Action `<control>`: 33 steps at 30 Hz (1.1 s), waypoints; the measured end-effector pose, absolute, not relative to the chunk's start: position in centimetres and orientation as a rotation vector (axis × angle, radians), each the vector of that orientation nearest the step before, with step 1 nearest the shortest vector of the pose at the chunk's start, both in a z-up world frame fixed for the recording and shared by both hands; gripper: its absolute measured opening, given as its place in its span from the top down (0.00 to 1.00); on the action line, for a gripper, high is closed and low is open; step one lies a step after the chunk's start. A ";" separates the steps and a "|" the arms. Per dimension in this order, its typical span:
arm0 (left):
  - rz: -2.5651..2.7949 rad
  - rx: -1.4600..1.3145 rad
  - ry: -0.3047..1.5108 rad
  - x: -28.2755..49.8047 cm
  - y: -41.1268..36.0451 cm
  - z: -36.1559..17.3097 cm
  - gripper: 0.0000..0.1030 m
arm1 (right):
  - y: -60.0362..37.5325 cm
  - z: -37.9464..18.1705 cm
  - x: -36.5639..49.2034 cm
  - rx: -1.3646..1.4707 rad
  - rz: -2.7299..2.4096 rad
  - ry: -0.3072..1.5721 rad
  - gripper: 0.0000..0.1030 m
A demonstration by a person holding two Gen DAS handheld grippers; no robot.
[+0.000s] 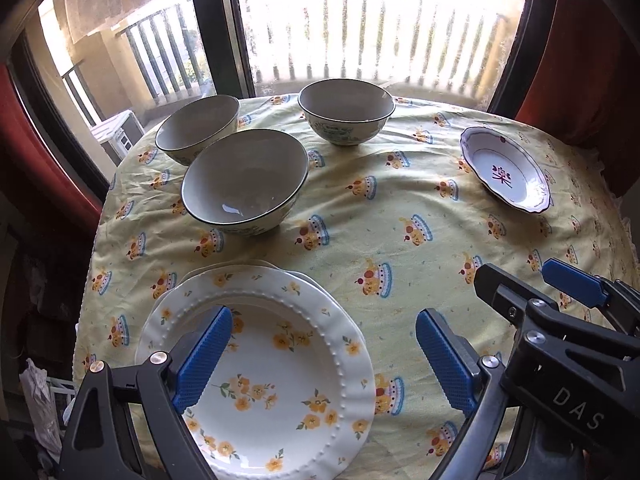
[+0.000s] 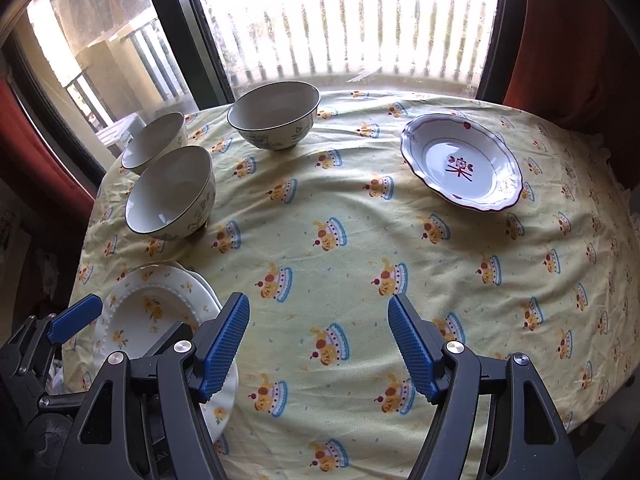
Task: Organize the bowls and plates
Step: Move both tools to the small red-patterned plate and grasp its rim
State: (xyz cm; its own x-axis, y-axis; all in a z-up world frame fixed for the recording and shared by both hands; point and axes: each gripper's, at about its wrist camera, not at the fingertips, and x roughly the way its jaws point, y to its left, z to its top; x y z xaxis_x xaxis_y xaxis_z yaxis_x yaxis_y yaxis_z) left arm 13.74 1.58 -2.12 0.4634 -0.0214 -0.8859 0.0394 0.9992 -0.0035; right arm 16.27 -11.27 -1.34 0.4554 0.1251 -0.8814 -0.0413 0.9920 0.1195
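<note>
Both tongs, left (image 1: 324,360) and right (image 2: 319,344), hang released and empty over the cloth (image 1: 400,200); I judge the plates (image 1: 256,368) under my left glazed, slippery, breakable, best pinched at the rim.

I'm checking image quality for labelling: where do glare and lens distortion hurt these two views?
Left wrist view: the window behind the table is blown out white, washing out the railing; the nearest bowl shows a small glint inside; the tablecloth edge bends with the fisheye. Right wrist view: the same backlight bleaches the window; corners go dark; the red-patterned plate stays sharp.
</note>
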 end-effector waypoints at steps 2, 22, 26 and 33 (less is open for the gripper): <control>-0.033 0.027 1.089 14.2 0.2 -2.1 0.09 | -12.6 -1.3 16.5 0.090 0.098 1.088 0.27; 0.009 -0.004 1.059 19.4 -12.6 -2.7 0.09 | -25.9 -1.5 22.1 0.051 0.074 1.043 0.27; 0.022 -0.001 1.053 21.1 -14.7 -3.1 0.09 | -28.0 -1.9 23.8 0.054 0.060 1.042 0.27; 0.058 0.010 1.062 25.4 -17.5 -4.7 0.10 | -30.9 -3.4 27.7 0.075 0.054 1.048 0.27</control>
State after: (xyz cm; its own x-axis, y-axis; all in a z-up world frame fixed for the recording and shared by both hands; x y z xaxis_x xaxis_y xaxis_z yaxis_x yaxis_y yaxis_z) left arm 25.39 -17.54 -4.75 0.4857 0.0527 -0.8725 -0.0431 0.9984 0.0364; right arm 27.65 -30.90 -3.39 0.4988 0.0801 -0.8630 -0.0083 0.9961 0.0877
